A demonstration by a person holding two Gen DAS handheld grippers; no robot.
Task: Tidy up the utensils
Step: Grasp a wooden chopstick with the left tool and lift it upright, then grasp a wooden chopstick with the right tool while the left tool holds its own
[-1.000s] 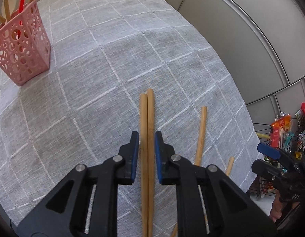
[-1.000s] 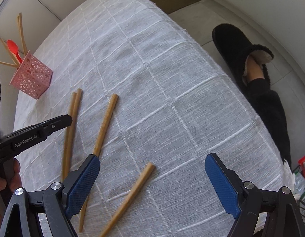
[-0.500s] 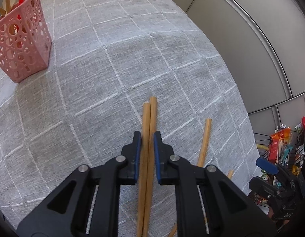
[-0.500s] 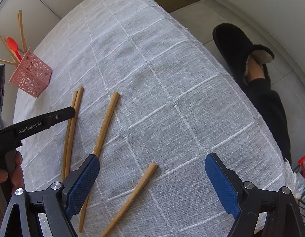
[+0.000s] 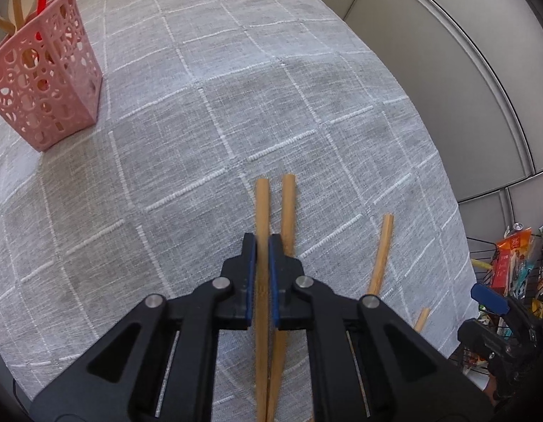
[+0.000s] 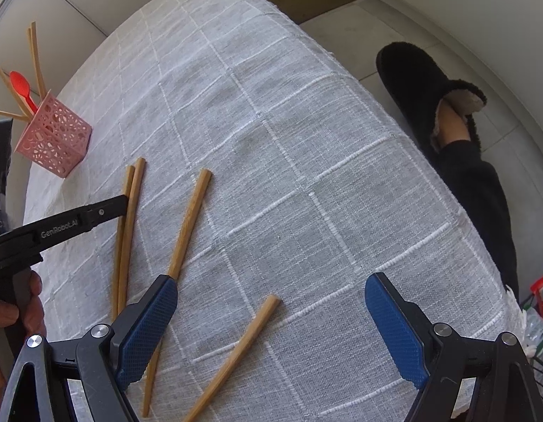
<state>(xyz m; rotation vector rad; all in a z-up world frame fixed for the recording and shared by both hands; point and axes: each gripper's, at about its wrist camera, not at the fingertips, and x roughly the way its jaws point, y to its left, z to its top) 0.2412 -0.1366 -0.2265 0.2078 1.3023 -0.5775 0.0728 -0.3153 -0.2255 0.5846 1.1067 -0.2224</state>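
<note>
Round table under a grey-white woven cloth with raised white grid lines (image 5: 306,81); everything sits on it.

Pink perforated plastic utensil holder (image 5: 43,81) stands upright toward the far left edge, well apart from the loose sticks. Already in it: a red plastic spoon (image 6: 20,84) and several wooden pieces.

Four loose bamboo chopsticks lie on the cloth. Left pair: one chopstick (image 5: 261,211) and its neighbour (image 5: 287,207), tips slightly splayed, crossing lower down. A third chopstick (image 6: 190,221) lies just to the right of the pair; a fourth (image 6: 243,344) nearer the table's near edge.

Left gripper (image 5: 262,263): blue pads clamped together on the left stick of the pair only. The neighbour runs outside and beneath the right jaw.

Right gripper (image 6: 271,316): jaws wide apart, nothing between them, hovering above the fourth chopstick.

Off-table: a foot in a black fleece slipper (image 6: 429,95) on the floor tiles.

Risks, as I judge them:
- Only one stick gripped; the pair gets split, costing an extra trip.
- Crossing neighbour may drag or roll on lift, possibly toward the edge.
- Thin round stick in flat pads may pivot and droop, then miss the holder's mouth.
- A long stick striking the light holder could tip it.
</note>
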